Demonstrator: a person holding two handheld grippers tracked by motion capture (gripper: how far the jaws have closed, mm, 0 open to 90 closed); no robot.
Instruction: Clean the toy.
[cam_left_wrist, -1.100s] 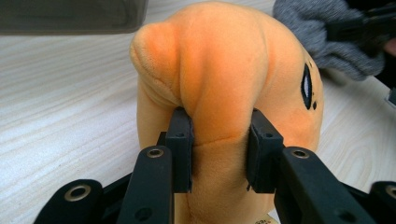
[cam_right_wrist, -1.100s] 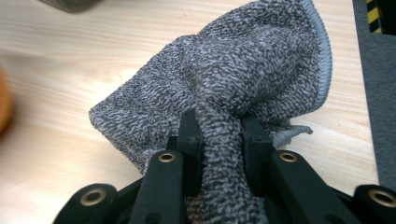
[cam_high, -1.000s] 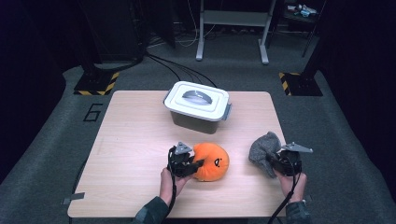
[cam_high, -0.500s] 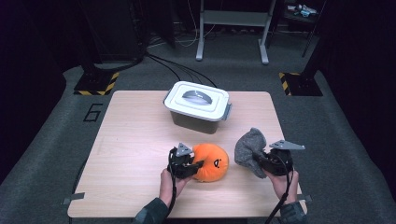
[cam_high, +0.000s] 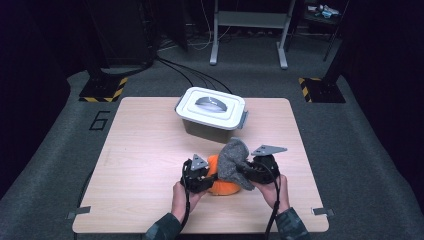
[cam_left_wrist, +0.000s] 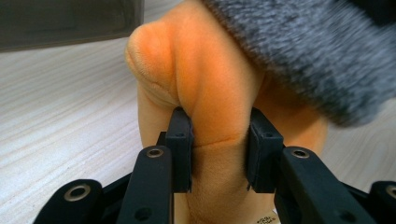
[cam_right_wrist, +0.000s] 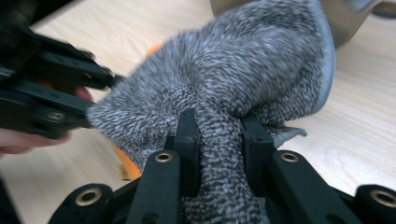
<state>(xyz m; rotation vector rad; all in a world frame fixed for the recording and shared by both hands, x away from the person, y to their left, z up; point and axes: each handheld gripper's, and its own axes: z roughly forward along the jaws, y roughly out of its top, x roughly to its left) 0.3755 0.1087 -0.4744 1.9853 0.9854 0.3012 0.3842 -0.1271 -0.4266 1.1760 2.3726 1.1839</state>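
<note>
An orange plush toy (cam_high: 222, 184) lies on the wooden table (cam_high: 145, 150) near its front edge. My left gripper (cam_high: 202, 176) is shut on its left side; in the left gripper view the pads (cam_left_wrist: 181, 140) pinch a fold of the orange plush toy (cam_left_wrist: 205, 88). My right gripper (cam_high: 246, 172) is shut on a grey knitted cloth (cam_high: 234, 161), which hangs over the plush's right half. The right gripper view has the grey cloth (cam_right_wrist: 233, 79) bunched between my jaws, with the left gripper (cam_right_wrist: 51, 98) beside it at the left.
A white lidded box (cam_high: 211, 113) with a grey handle stands just behind the plush at the table's middle back. A person's hands (cam_high: 180, 197) come in from the front edge. Dark floor, cables and a metal stand surround the table.
My right gripper has carried the grey cloth leftward from the table's right side until it covers part of the orange plush. The left gripper and plush have stayed put.
</note>
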